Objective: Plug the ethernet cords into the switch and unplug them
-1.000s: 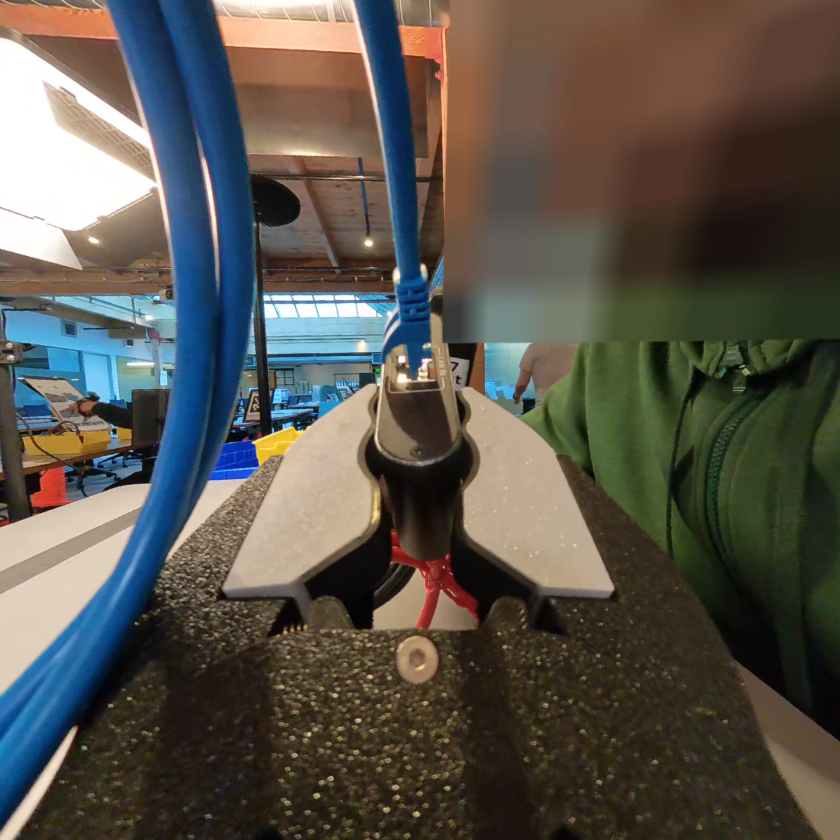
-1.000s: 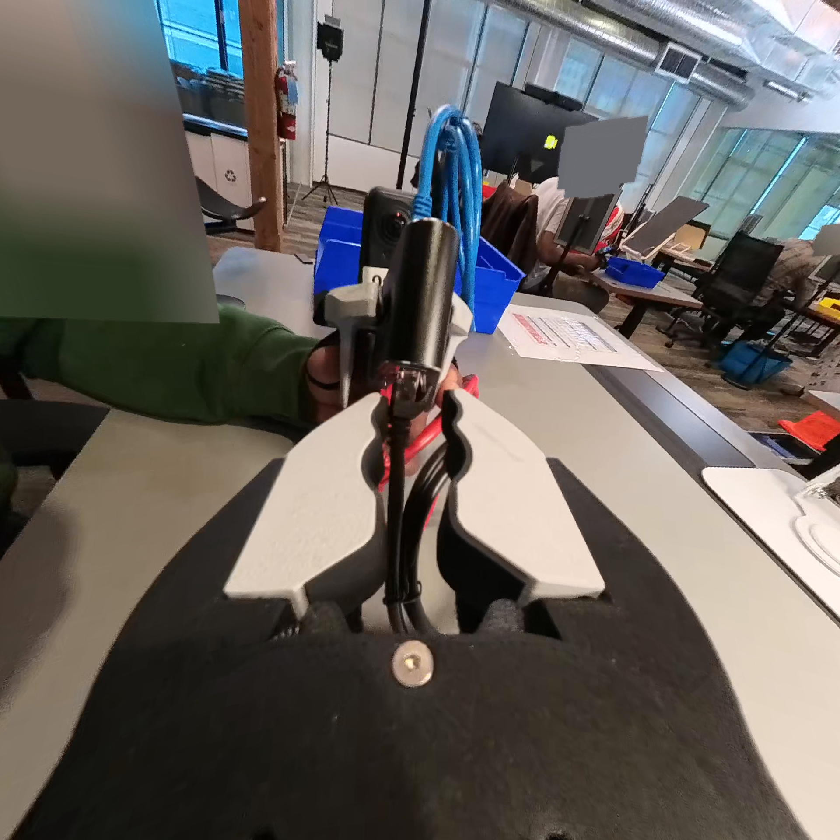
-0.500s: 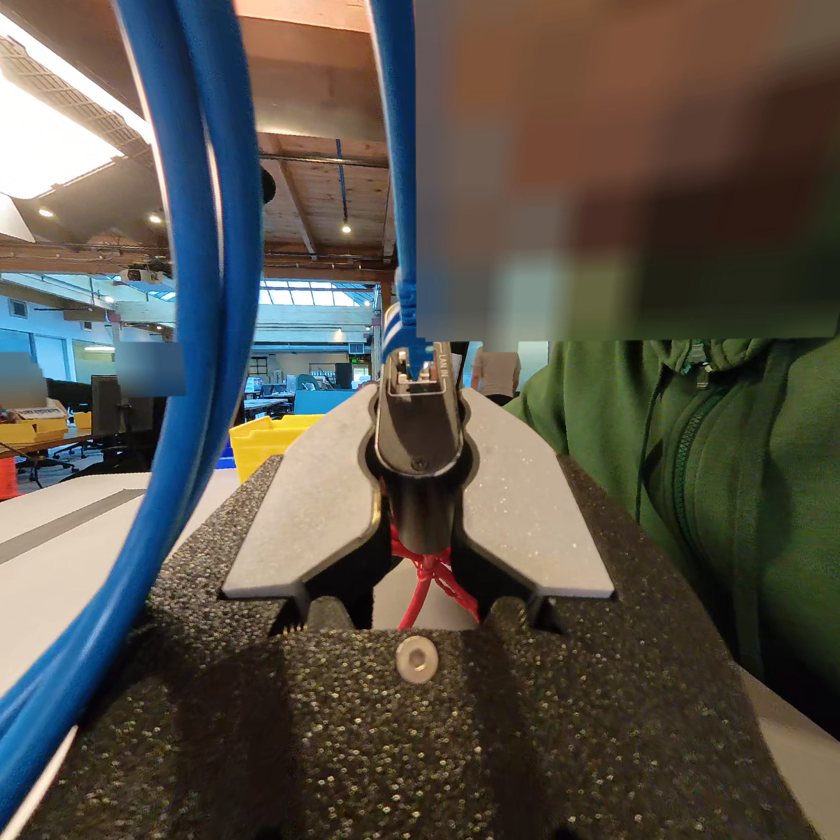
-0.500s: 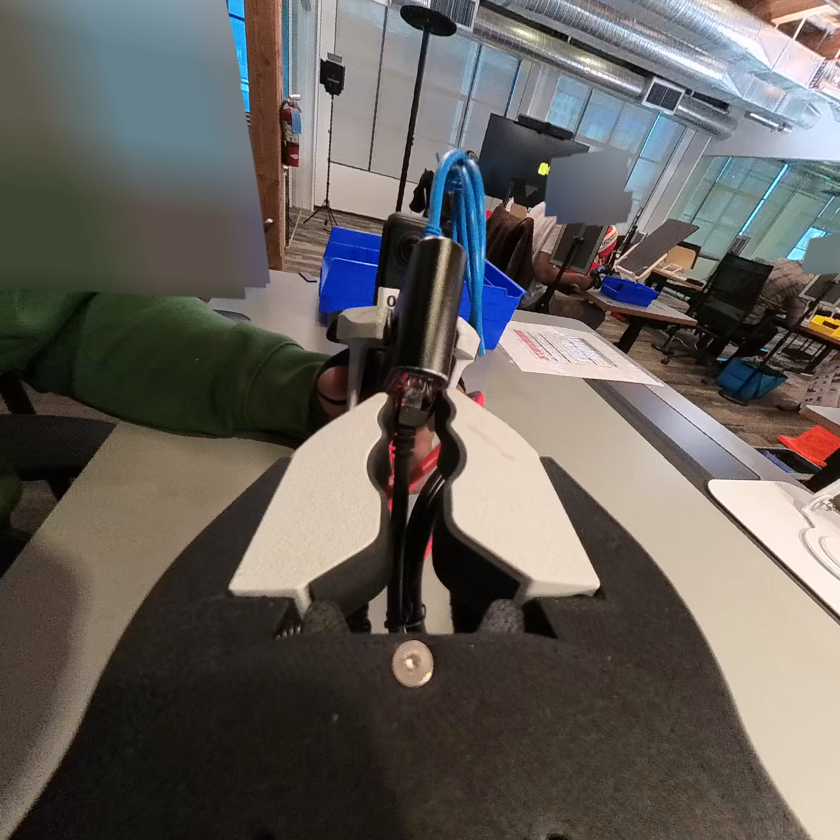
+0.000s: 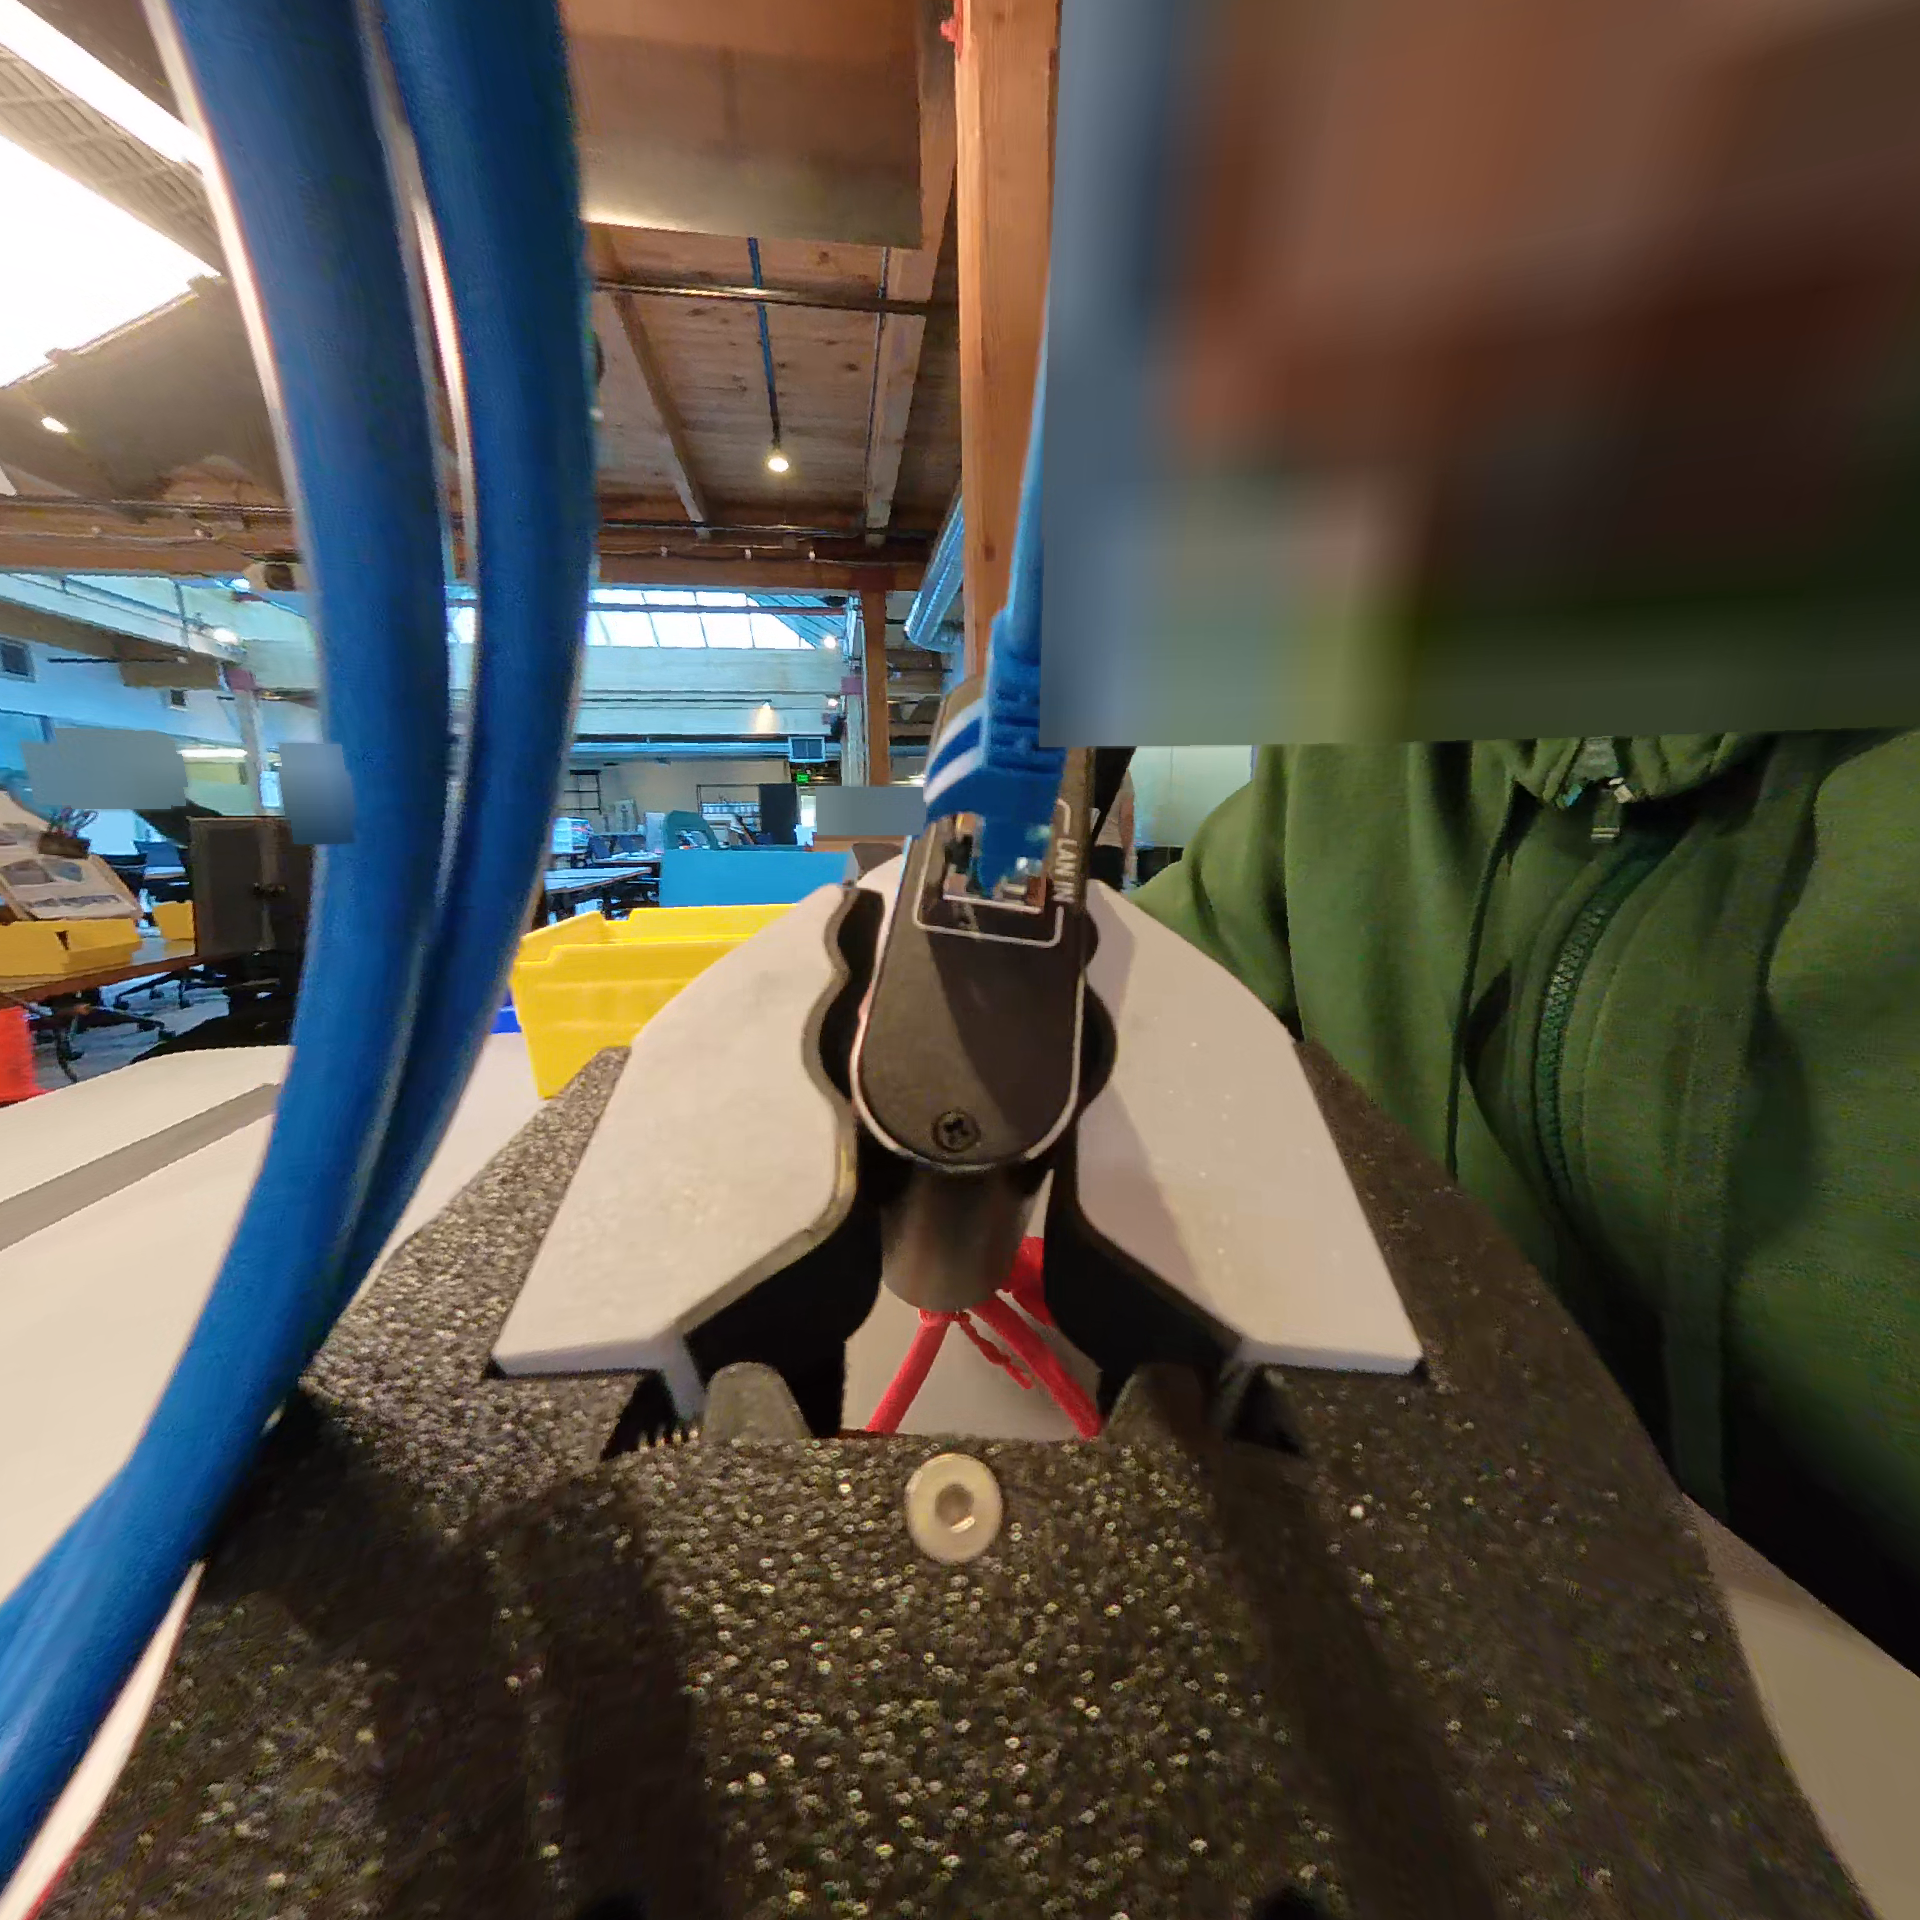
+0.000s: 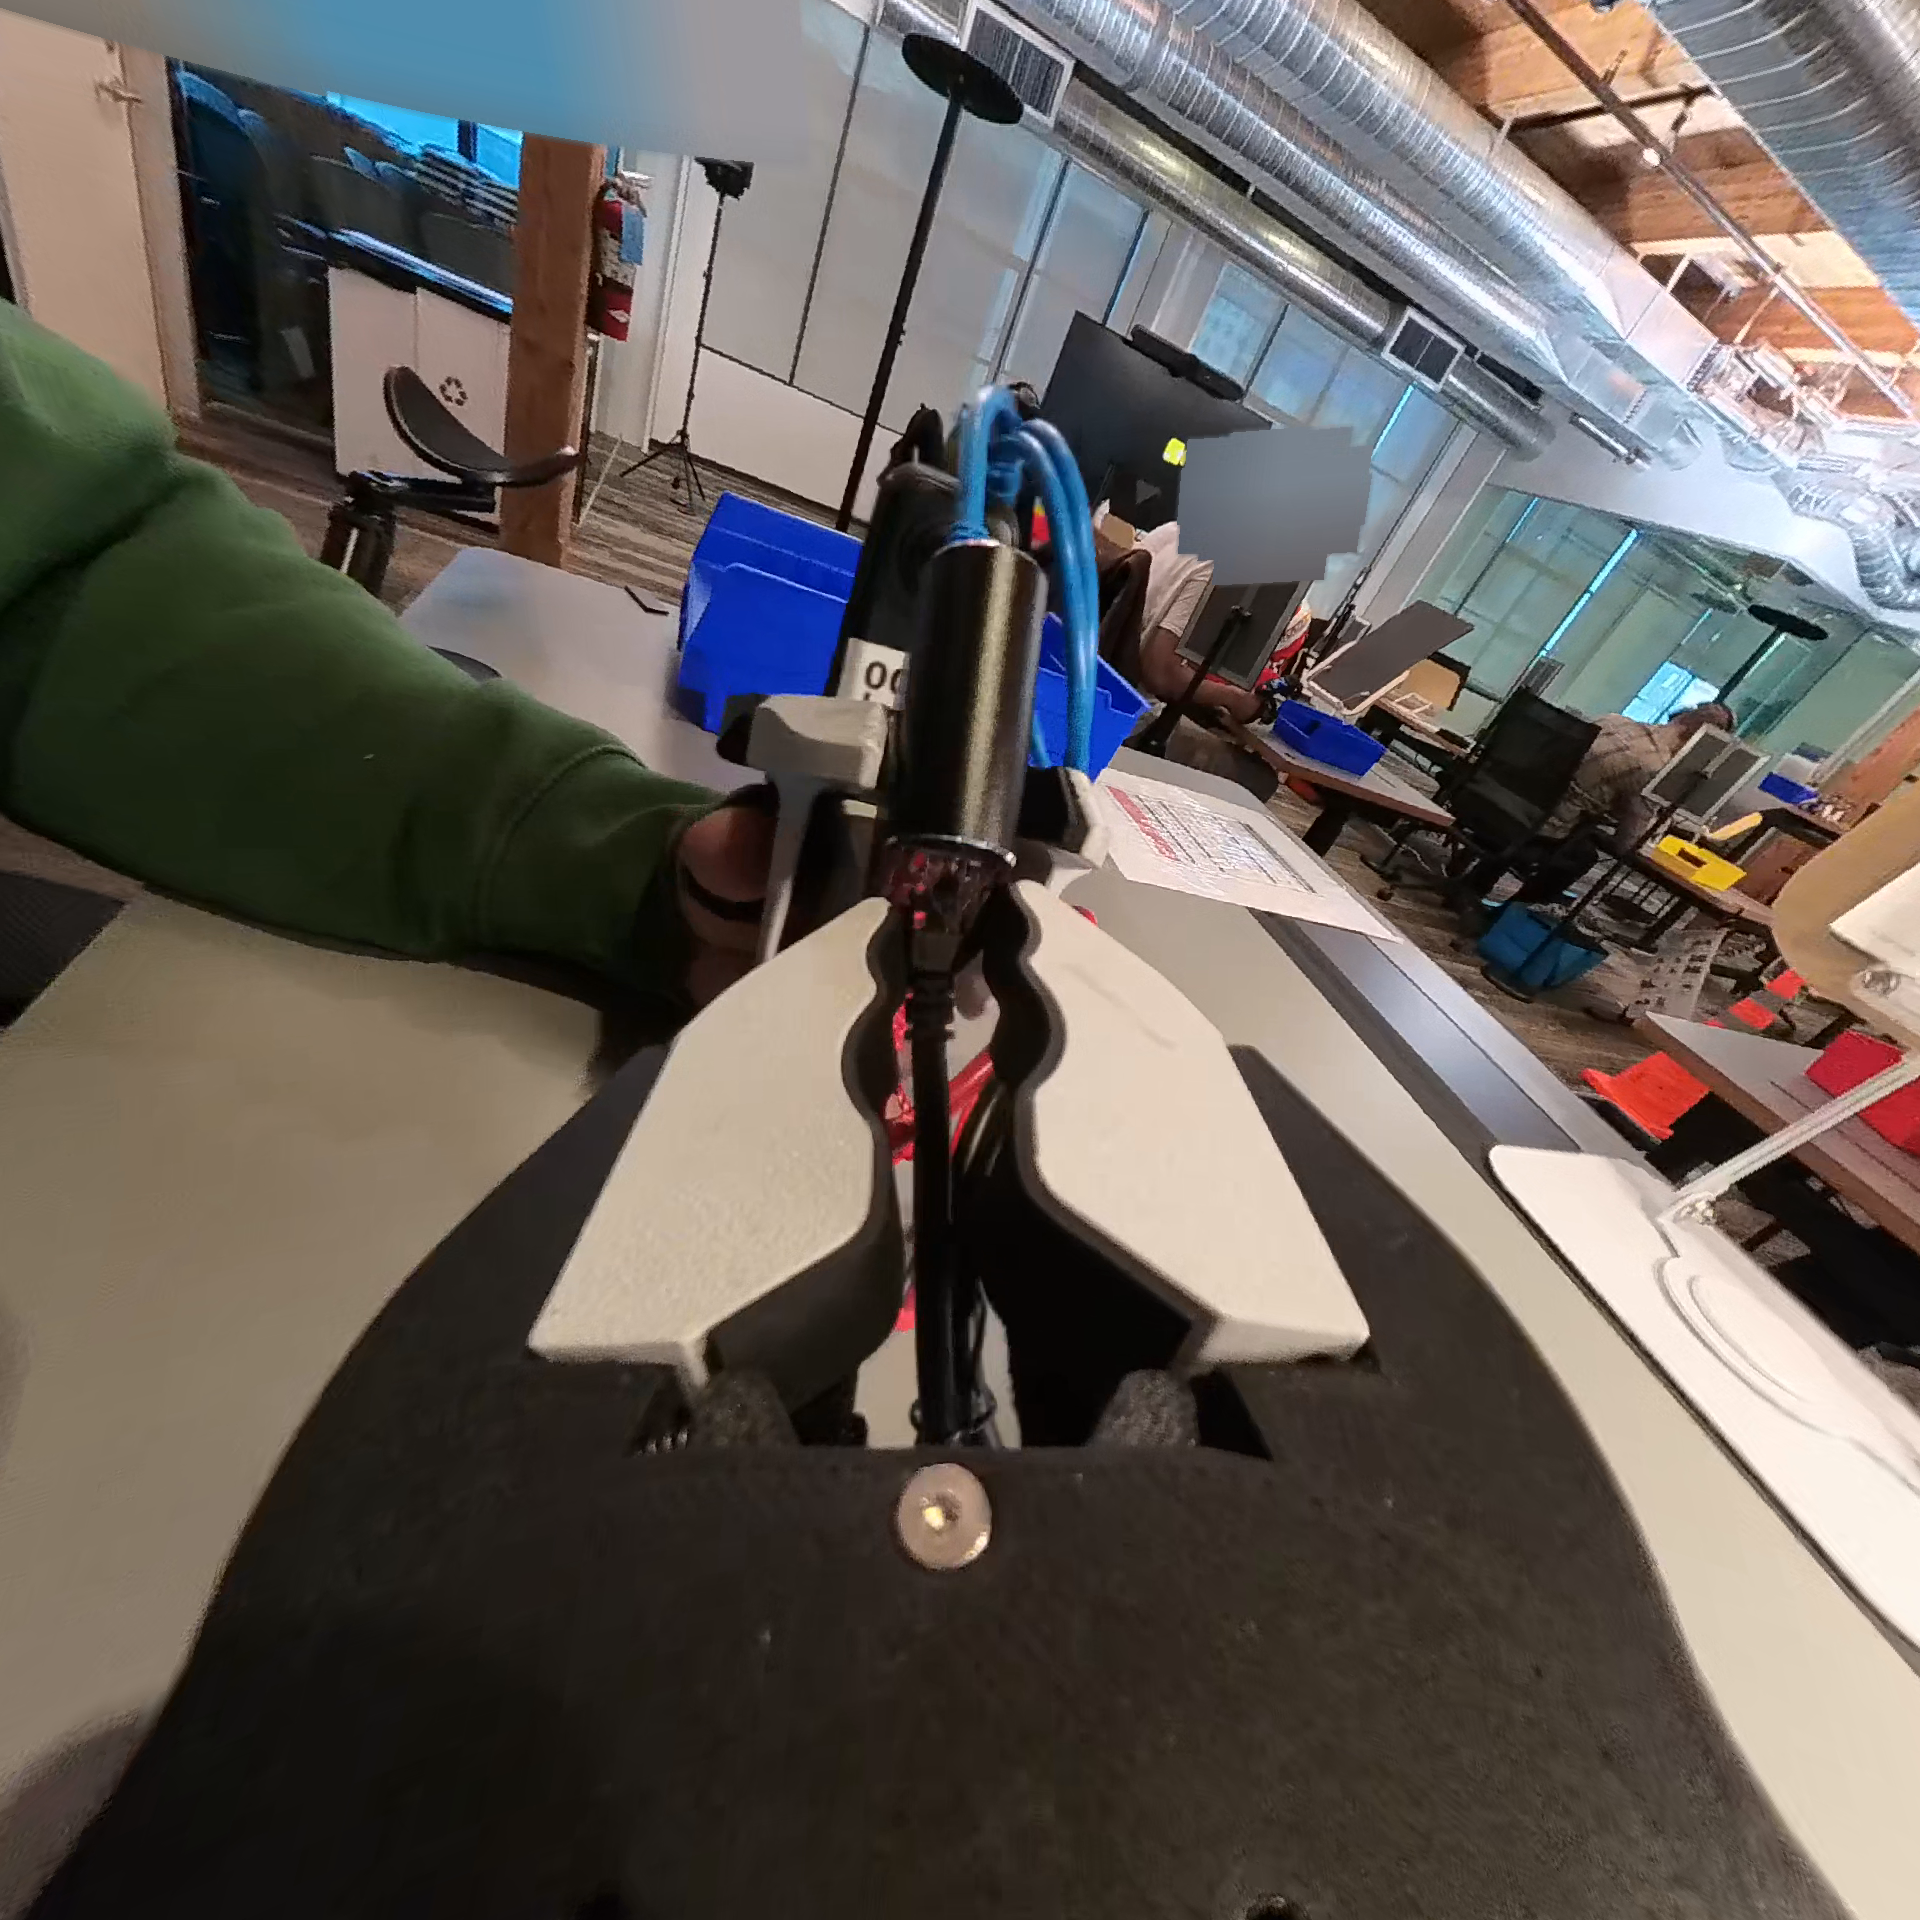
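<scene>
- Left wrist view first: the left gripper (image 5: 971,920) stayed clamped on the black switch (image 5: 966,1039). It was holding it up in the air over the table, not resting on it, on the side where the person in the green hoodie (image 5: 1662,1143) sat.
- What changed over the last second: the switch used to stand pretty much straight between the fingers, and it ended up leaning to the right. The background swung too, so the whole rig got turned, not just the switch.
- The blue plug (image 5: 1013,800) was still in the port at the switch's top end, but it sat at a slant now, with the blue cord (image 5: 416,727) looping round on the left.
- In the right wrist view, the right gripper (image 6: 951,935) kept its fingers closed round the black cord (image 6: 935,1143) just behind its plug, right at the switch's lower end (image 6: 971,707). That plug still looked seated.
- A red tie (image 5: 935,1351) dangled below the switch.
- My read: nothing had come out yet. Looked like a twist or wiggle to work a plug loose, so the unplugging half was only starting.
</scene>
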{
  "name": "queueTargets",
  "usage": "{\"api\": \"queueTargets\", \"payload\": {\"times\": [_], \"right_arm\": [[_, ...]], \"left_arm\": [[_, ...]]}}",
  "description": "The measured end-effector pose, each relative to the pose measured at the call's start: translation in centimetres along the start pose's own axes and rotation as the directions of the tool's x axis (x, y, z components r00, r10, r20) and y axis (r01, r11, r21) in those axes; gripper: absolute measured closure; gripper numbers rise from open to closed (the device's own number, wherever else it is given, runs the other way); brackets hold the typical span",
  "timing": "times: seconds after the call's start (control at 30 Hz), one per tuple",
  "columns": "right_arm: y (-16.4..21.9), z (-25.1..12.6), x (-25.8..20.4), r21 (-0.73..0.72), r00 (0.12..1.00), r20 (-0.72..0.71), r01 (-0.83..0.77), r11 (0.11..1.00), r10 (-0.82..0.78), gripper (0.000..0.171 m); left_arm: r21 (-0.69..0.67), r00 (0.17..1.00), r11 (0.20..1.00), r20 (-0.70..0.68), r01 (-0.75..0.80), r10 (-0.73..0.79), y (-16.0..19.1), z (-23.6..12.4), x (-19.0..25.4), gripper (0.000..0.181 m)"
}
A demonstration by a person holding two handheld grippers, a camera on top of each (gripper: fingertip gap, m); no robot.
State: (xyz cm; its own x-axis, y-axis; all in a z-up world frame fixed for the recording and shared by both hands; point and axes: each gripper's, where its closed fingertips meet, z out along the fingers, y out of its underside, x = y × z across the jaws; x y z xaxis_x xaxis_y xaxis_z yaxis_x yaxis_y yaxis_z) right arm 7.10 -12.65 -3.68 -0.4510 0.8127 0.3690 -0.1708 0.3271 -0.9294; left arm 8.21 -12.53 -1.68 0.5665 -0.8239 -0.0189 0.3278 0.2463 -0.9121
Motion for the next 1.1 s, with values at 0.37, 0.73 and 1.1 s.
{"api": "queueTargets", "payload": {"times": [0.37, 0.73, 1.1], "right_arm": [[-0.6, -0.5, -0.8, 0.055, 0.975, 0.023, 0.219, 0.974, -0.22, 0.154], [-0.8, -0.6, 0.0, 0.003, 0.974, -0.081, 0.212, 0.977, -0.211, 0.147], [-0.5, -0.3, -0.2, -0.034, 0.998, -0.023, 0.062, 0.997, -0.063, 0.152]], "left_arm": [[0.025, 0.991, 0.995, -0.091, 0.1, -0.097, -0.1, 0.3, 0.9, 0.147], [0.056, 0.992, 0.992, -0.055, 0.115, -0.112, -0.5, 0.1, 0.3, 0.147], [0.071, 0.992, 0.991, -0.05, 0.116, -0.113, -0.8, -0.1, 0.3, 0.148]]}}
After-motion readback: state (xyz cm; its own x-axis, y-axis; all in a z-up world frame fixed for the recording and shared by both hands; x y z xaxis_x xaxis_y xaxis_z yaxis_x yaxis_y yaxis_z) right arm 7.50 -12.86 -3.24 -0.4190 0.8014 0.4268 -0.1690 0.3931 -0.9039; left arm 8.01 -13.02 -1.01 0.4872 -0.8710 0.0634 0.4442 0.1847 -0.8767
